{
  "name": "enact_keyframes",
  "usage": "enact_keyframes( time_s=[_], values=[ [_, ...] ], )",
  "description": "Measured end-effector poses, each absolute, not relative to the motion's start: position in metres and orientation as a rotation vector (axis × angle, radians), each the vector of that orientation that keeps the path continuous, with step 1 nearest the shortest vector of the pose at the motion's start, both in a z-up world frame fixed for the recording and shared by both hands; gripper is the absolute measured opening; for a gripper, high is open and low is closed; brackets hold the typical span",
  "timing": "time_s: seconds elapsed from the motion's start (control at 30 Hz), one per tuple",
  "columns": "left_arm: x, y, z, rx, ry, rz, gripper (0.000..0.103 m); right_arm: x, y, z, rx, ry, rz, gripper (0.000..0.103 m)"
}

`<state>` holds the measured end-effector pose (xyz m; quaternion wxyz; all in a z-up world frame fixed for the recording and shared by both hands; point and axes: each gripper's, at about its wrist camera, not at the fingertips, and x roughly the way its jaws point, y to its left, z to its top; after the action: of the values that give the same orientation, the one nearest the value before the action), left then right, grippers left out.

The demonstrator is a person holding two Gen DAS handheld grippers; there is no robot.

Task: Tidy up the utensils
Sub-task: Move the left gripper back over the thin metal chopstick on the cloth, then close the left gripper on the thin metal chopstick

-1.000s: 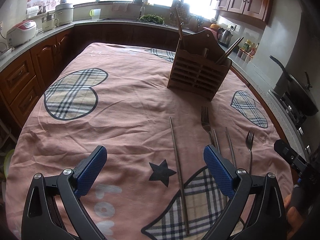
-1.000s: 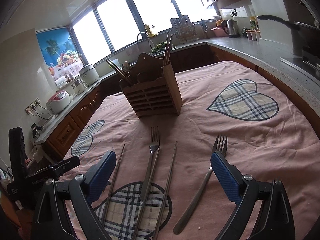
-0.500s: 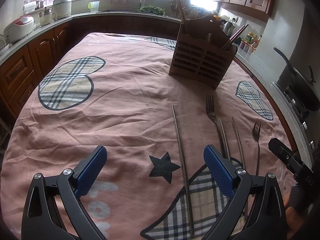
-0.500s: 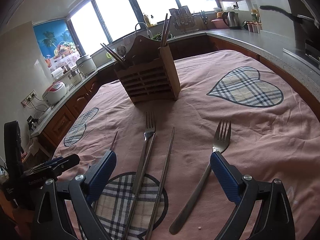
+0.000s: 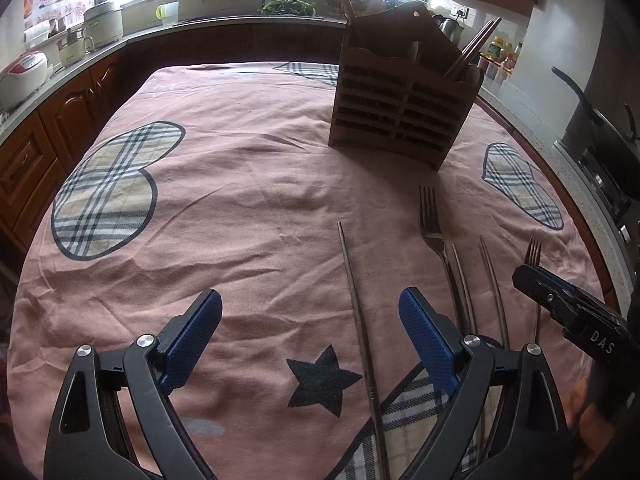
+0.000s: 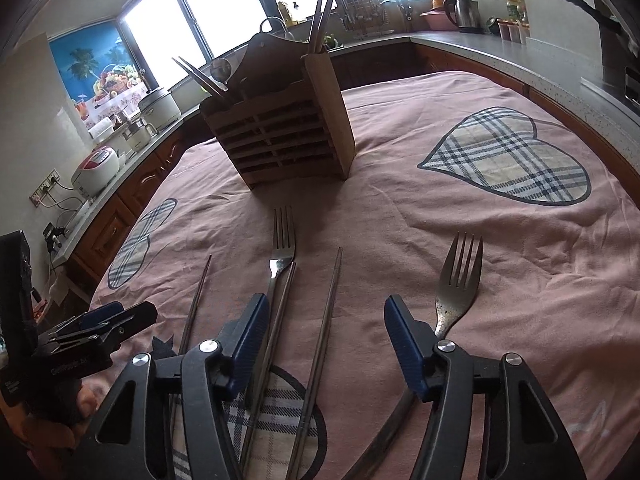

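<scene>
Both grippers moved in lower. Left wrist: left gripper [image 5: 308, 320] wide, jaws closing, lone chopstick [image 5: 354, 292] between them untouched; wooden holder [image 5: 404, 108] behind. Right wrist: right gripper [image 6: 324, 338] half-narrowed, closing around chopstick [image 6: 326, 320]; forks [image 6: 458, 280] beside; pink tablecloth [image 6: 520, 280], kitchen counters.

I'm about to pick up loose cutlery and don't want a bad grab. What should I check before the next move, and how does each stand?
1. Chopstick lies between the right gripper's closing jaws: ok.
2. Right pads touching it: not ok, still apart.
3. Chopstick lies between the left gripper's closing jaws: ok, untouched.
4. Right fork outside the right jaws: ok.
5. Wooden holder upright on the cloth: ok.
6. Free slot in the holder: cannot tell.
</scene>
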<state>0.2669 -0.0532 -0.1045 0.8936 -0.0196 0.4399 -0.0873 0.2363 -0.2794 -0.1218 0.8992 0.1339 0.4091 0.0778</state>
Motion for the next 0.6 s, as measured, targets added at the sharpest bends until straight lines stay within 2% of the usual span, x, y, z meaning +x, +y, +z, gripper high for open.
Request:
enact_keyframes(
  time_s=[0.17,0.3,0.43,0.57,0.6],
  values=[
    [0.292,-0.065,-0.113,-0.028,0.96,-0.212,0.073,0.257,-0.279,-0.129,0.26,0.892,0.149,0.044],
    [0.308,-0.069,-0.12,-0.035,0.986,-0.226,0.067,0.27,-0.277,-0.133,0.238,0.913,0.14,0.042],
    [0.322,-0.074,-0.128,-0.035,1.019,-0.234,0.052,0.283,-0.273,-0.141,0.198,0.95,0.132,0.038],
    [0.325,-0.08,-0.132,-0.009,1.012,-0.22,0.049,0.289,-0.266,-0.142,0.136,0.951,0.115,0.036],
    [0.325,-0.082,-0.133,0.0,1.007,-0.213,0.042,0.289,-0.265,-0.142,0.121,0.951,0.108,0.033]
  ],
)
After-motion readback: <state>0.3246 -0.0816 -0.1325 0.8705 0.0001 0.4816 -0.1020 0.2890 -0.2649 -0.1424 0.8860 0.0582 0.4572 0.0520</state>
